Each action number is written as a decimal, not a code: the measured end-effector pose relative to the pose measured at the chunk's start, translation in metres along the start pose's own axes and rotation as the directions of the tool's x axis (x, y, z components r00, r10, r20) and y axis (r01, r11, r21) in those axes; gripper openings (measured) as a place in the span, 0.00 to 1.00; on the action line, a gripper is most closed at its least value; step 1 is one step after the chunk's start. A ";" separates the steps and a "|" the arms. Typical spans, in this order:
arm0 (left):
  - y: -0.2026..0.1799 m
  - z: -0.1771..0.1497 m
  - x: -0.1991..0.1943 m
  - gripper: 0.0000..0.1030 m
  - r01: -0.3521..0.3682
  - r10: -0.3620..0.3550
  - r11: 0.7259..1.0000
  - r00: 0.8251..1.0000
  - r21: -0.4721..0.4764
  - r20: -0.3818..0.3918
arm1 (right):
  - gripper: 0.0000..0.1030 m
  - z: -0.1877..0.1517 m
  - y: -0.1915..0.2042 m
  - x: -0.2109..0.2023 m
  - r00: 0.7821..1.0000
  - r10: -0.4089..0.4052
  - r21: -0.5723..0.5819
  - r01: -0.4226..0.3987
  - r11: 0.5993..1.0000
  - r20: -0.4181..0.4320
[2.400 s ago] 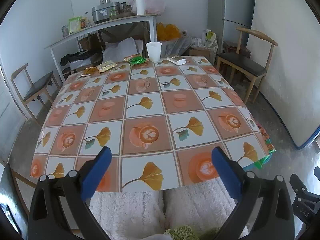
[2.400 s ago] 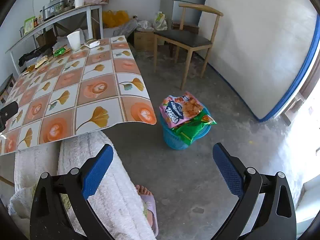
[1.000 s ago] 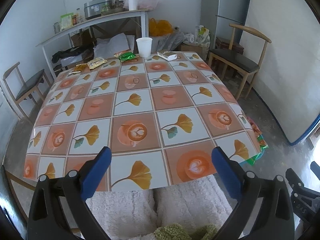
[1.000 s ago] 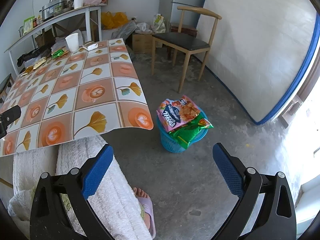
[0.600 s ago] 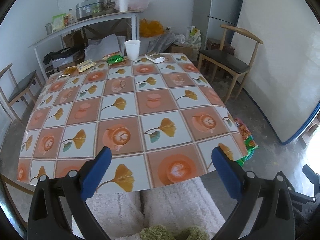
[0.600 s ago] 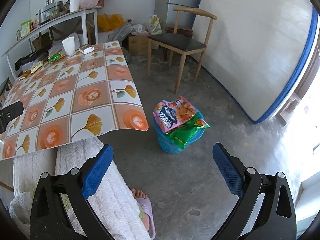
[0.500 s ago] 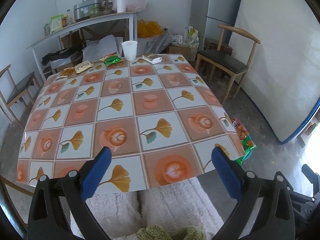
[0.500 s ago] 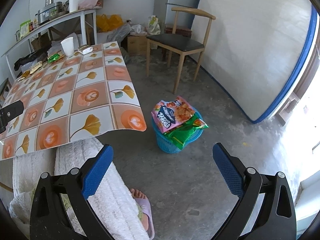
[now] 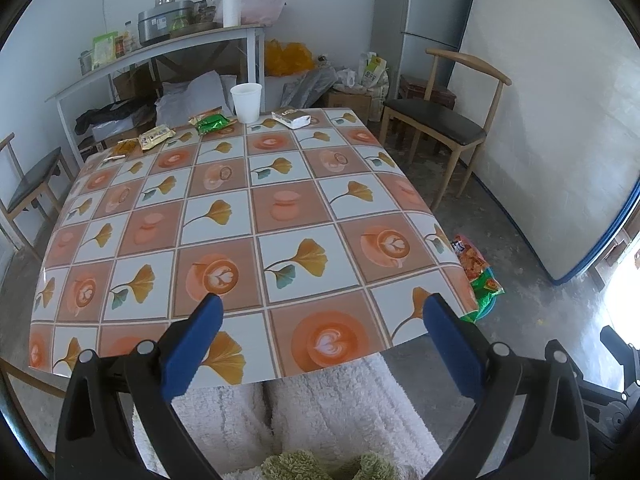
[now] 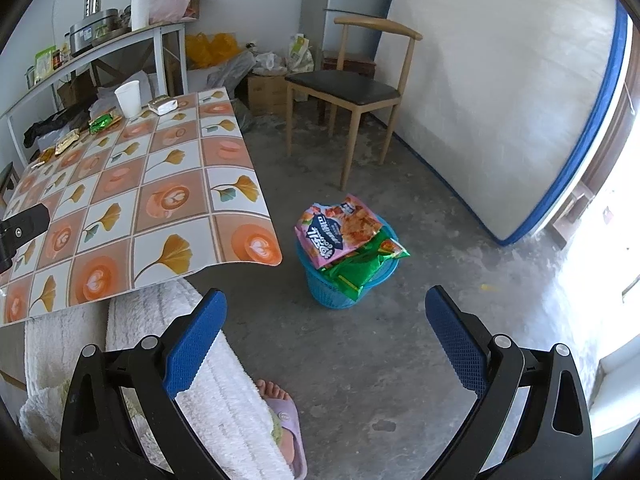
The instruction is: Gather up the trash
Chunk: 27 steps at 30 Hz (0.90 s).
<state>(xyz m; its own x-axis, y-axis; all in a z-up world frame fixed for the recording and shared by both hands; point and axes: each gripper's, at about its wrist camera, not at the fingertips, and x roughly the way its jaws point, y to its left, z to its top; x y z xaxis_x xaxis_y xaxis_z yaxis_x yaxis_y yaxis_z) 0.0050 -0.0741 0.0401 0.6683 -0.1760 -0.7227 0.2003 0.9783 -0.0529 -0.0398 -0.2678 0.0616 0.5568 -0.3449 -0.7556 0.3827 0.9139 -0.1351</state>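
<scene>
Blue basket [image 10: 348, 280]: plastic mesh, on the concrete floor just beside the near right corner of the bench [image 9: 280, 216]; it is heaped past its rim.
Already collected: a pink snack bag [image 10: 340, 228] lies on top of the heap, with green snack bags [image 10: 360, 268] under it spilling over the basket's edge. From the left wrist view only a sliver of this pile shows past the bench corner.
Left to collect: five items, all along the far edge of the bench and well apart from both claws: a white paper cup [image 9: 247, 102], upright; a pale wrapped packet [image 9: 291, 118] just right of it; a green foil wrapper [image 9: 212, 123] just left of it; then a yellow wrapper [image 9: 157, 136] and an orange wrapper [image 9: 122, 147] further left.
Left claw [image 9: 318, 338]: jaws wide apart, holding nothing, hovering over the near edge of the bench above the person's lap.
Right claw [image 10: 324, 334]: jaws wide apart, holding nothing, pointing at the floor short of the basket.
Progress: my judgement is partway, since the large bags are binned and the small far-edge litter is untouched.
Next need: likely a long reach across the bench, as everything left sits at its far side.
Risk: the basket is overfull, so added wrappers may slide off the heap.
</scene>
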 end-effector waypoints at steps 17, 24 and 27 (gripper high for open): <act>0.001 0.000 0.000 0.95 0.001 -0.001 1.000 1.000 -0.002 -0.003 | 0.93 0.000 0.002 0.000 1.000 -0.001 0.000 0.001 1.000 -0.001; 0.001 0.000 0.000 0.95 0.000 0.000 1.000 1.000 -0.003 -0.002 | 0.93 0.000 0.004 0.001 1.000 0.002 -0.002 -0.002 1.000 -0.006; 0.001 0.000 0.000 0.95 0.000 0.000 1.000 1.000 -0.003 -0.002 | 0.93 -0.001 0.006 0.001 1.000 0.003 -0.004 -0.003 1.000 -0.006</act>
<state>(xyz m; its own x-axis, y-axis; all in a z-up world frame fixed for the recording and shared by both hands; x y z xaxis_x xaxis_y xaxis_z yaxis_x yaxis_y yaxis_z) 0.0054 -0.0730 0.0398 0.6670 -0.1758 -0.7240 0.1984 0.9786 -0.0549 -0.0375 -0.2627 0.0596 0.5538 -0.3407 -0.7597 0.3780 0.9159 -0.1351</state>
